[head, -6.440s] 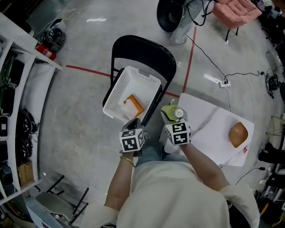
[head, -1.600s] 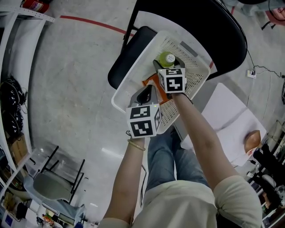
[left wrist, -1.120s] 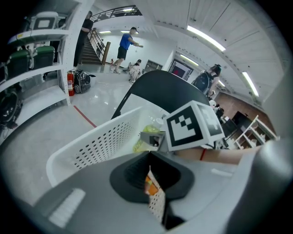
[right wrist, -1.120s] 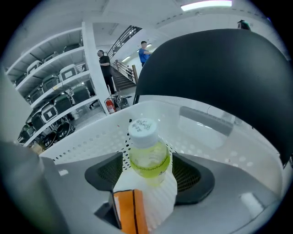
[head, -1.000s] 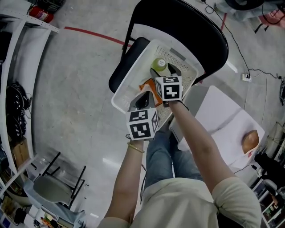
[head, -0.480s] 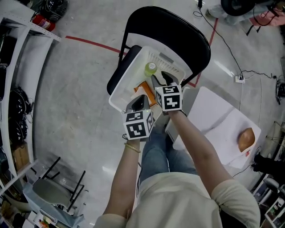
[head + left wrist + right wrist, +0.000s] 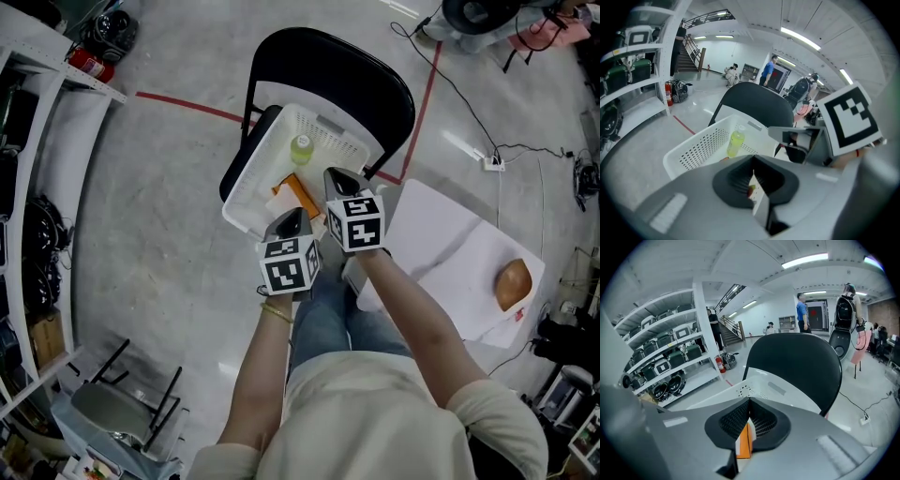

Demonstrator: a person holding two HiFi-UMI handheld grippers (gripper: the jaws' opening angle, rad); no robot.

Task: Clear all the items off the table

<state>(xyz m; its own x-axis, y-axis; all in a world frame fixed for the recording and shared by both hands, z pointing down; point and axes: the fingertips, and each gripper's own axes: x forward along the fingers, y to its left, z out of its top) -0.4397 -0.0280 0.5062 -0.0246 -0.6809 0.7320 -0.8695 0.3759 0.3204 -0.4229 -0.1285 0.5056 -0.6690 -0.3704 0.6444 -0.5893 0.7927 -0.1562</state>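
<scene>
Brown, probably soft and light, the bun-like lump (image 7: 511, 282) sits near the table's (image 7: 441, 246) right edge; I'd pinch its middle gently. Left of the table, my left gripper (image 7: 290, 217) is closed and my right gripper (image 7: 334, 175) has just closed, both empty.

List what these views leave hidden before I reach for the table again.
- Head view: the brown item on the table is too small to identify.
- Head view: the left gripper and right gripper cover the basket's near corner.
- Right gripper view: that gripper's body blocks the basket's inside.
- Both gripper views: the table is out of frame.
</scene>
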